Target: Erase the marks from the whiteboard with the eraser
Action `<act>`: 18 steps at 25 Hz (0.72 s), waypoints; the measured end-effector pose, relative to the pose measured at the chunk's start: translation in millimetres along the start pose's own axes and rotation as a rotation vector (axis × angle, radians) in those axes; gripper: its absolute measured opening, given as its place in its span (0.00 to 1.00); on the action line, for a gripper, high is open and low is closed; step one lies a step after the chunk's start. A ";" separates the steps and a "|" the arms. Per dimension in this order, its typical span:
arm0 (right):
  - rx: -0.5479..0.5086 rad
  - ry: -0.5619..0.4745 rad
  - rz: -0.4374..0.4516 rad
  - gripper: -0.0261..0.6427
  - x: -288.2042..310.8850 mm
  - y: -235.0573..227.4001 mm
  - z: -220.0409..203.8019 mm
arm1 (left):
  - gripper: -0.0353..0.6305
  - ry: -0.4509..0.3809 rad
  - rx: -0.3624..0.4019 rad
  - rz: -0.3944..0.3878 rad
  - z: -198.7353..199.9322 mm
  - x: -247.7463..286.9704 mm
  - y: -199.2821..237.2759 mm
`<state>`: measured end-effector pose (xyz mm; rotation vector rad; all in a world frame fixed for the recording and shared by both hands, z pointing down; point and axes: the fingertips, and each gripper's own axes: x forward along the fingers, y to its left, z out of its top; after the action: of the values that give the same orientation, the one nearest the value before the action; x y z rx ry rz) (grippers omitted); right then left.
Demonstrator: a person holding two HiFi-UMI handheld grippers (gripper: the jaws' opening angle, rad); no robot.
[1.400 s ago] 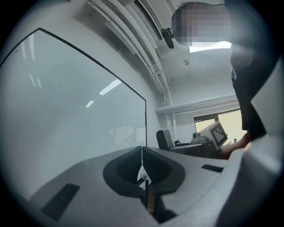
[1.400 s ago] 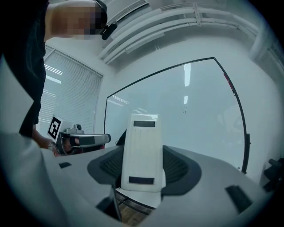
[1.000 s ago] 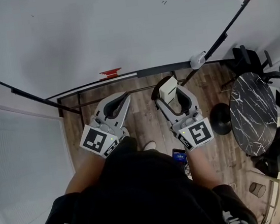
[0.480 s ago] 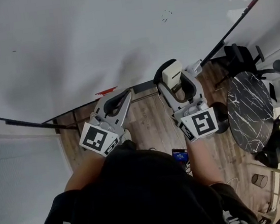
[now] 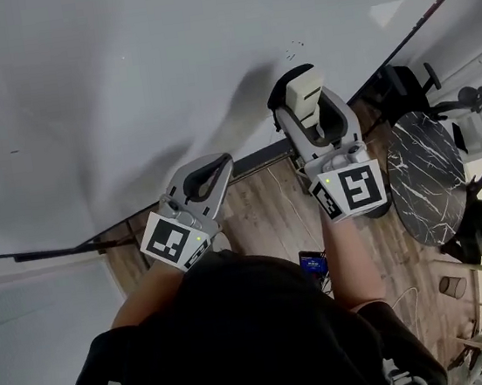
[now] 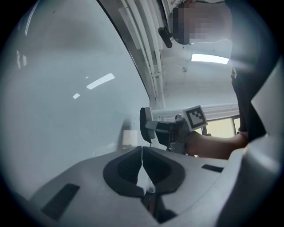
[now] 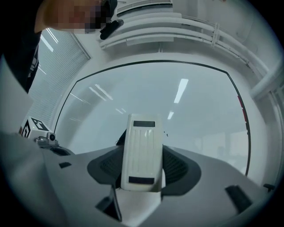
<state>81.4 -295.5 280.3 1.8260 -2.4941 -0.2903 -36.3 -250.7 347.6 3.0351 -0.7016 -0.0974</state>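
The whiteboard fills the upper part of the head view. A small cluster of dark marks sits on it at the upper right, and a tiny speck at the far left. My right gripper is shut on the cream eraser, held up in front of the board just below the marks. In the right gripper view the eraser stands between the jaws, with the marks just beside its upper right corner. My left gripper hangs lower, near the board's bottom frame, shut on nothing.
The board's dark bottom frame runs under the grippers. A round black marble table and office chairs stand to the right on the wooden floor. A phone shows below the right arm. Window blinds are on the left.
The right gripper has risen with the eraser from the board's bottom edge up onto the board, toward the marks. The left gripper has hardly moved.
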 end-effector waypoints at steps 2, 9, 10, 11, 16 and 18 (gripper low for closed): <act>-0.007 -0.001 -0.014 0.42 7.6 -1.5 2.1 | 0.06 0.000 -0.002 -0.020 -0.4 1.9 2.4; 0.008 -0.027 -0.006 0.42 29.6 -2.3 18.4 | 0.06 0.013 -0.002 -0.052 -7.3 10.9 1.7; 0.006 -0.030 -0.004 0.42 32.1 -1.5 19.1 | 0.06 0.013 -0.001 -0.049 -7.7 12.5 1.9; 0.001 -0.032 -0.005 0.42 34.6 -1.2 18.5 | 0.06 0.013 0.001 -0.043 -8.3 14.3 2.4; -0.018 -0.032 -0.004 0.42 46.0 -4.1 11.6 | 0.06 0.014 -0.005 0.000 -11.4 22.3 3.7; -0.025 -0.032 -0.003 0.41 47.5 -5.3 11.7 | 0.06 0.016 -0.006 0.016 -12.2 24.5 3.0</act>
<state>70.1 -340.6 264.0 1.8305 -2.4965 -0.3525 -14.9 -264.0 358.6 3.0206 -0.7234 -0.0739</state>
